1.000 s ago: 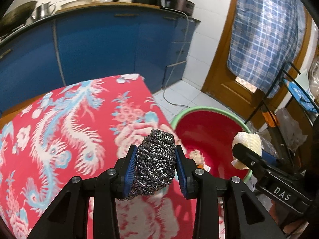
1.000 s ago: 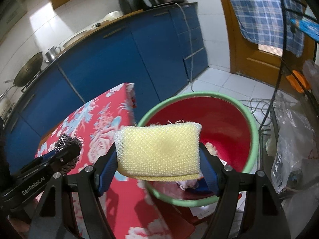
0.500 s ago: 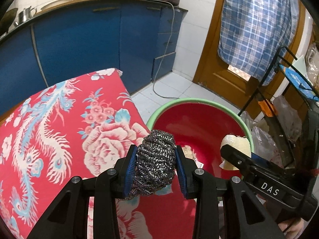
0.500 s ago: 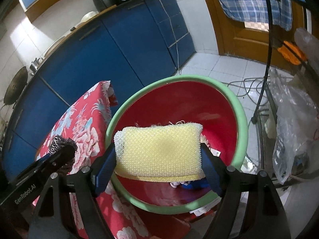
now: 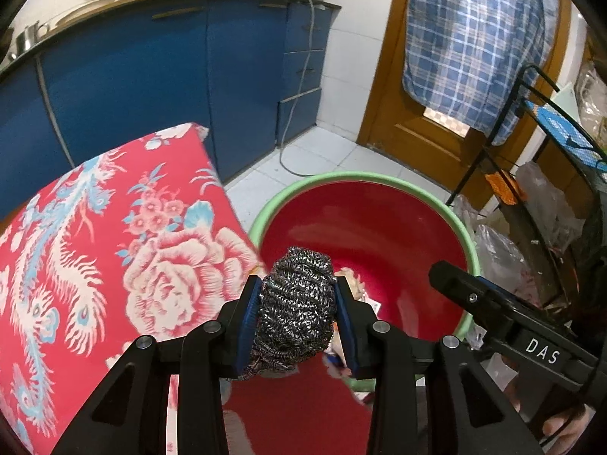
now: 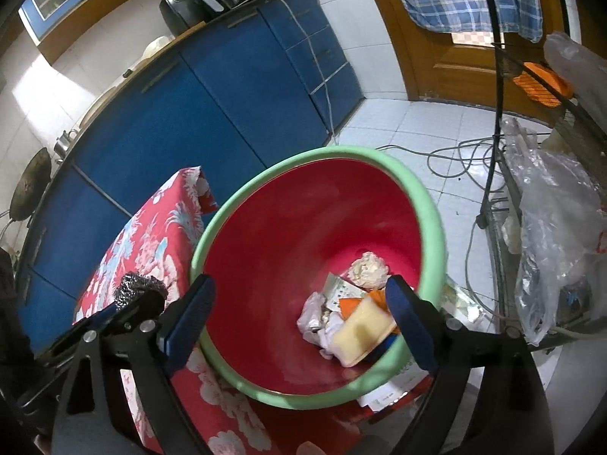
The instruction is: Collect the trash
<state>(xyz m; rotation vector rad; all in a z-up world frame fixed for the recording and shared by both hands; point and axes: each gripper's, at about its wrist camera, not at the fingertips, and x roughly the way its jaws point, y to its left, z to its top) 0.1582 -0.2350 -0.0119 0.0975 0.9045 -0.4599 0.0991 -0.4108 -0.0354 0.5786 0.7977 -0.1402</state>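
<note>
Scourer's (image 5: 296,303) base behind fingers (image 5: 248,326), bin's (image 6: 432,212) near rim cut off (litter partly buried)

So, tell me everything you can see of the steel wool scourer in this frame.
The steel wool scourer is a rounded wad of coiled, shiny grey metal strands, somewhat taller than wide. It sits upright, squeezed between the blue pads of the left claw, its top poking above them. It hangs at the near rim of the red basin, beside the floral red cloth. Nothing but the pads touches it. The right wrist view shows only its top.
</note>
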